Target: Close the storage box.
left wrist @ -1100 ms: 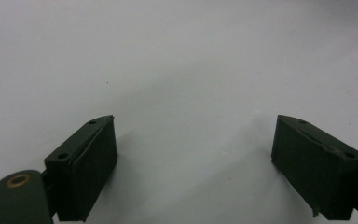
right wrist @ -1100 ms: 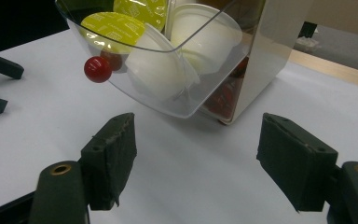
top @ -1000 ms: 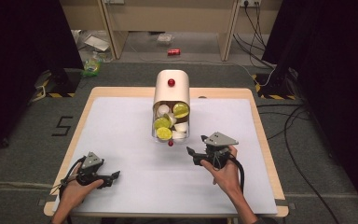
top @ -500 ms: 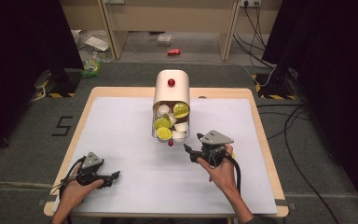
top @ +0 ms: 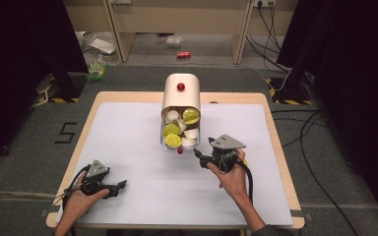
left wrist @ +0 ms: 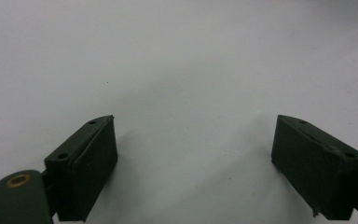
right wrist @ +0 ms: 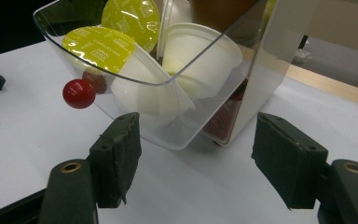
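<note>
Cups (top: 173,140) with yellow lids sat in a clear drawer (right wrist: 177,135) pulled out of a tan box (top: 181,92) at the table's (top: 128,123) middle. Right gripper (top: 200,155) sat just beside the drawer, jaws apart, having just been opening, holding nothing. Left gripper (top: 120,186) rested open, well apart, on the table.

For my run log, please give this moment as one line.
drawer: open, holds capsules | right gripper: open, at drawer, nothing held | left gripper: open, empty, over table
</note>
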Tool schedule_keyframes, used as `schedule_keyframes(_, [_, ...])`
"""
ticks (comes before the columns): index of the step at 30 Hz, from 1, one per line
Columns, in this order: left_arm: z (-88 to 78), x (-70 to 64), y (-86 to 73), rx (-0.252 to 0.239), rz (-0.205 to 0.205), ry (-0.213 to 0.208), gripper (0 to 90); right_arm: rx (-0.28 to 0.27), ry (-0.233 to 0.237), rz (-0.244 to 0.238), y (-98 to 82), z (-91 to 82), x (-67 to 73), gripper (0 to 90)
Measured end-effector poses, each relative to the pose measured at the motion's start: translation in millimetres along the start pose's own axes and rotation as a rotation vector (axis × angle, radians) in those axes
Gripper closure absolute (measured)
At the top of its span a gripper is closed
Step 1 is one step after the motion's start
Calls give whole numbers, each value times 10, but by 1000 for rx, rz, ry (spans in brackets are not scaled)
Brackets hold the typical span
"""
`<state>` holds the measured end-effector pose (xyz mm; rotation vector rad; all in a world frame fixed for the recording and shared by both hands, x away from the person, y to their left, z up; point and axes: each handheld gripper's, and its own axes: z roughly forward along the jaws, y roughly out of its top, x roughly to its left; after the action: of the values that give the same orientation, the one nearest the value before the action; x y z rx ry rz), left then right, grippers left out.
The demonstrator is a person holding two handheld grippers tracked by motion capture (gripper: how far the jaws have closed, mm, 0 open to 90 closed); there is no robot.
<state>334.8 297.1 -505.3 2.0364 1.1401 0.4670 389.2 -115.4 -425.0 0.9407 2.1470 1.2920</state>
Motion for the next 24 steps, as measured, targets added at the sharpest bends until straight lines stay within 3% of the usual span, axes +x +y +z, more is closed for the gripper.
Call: schedule_keyframes(24, [0, 1, 0, 0, 0, 0, 136, -12, -2, 4, 51, 35, 12, 270])
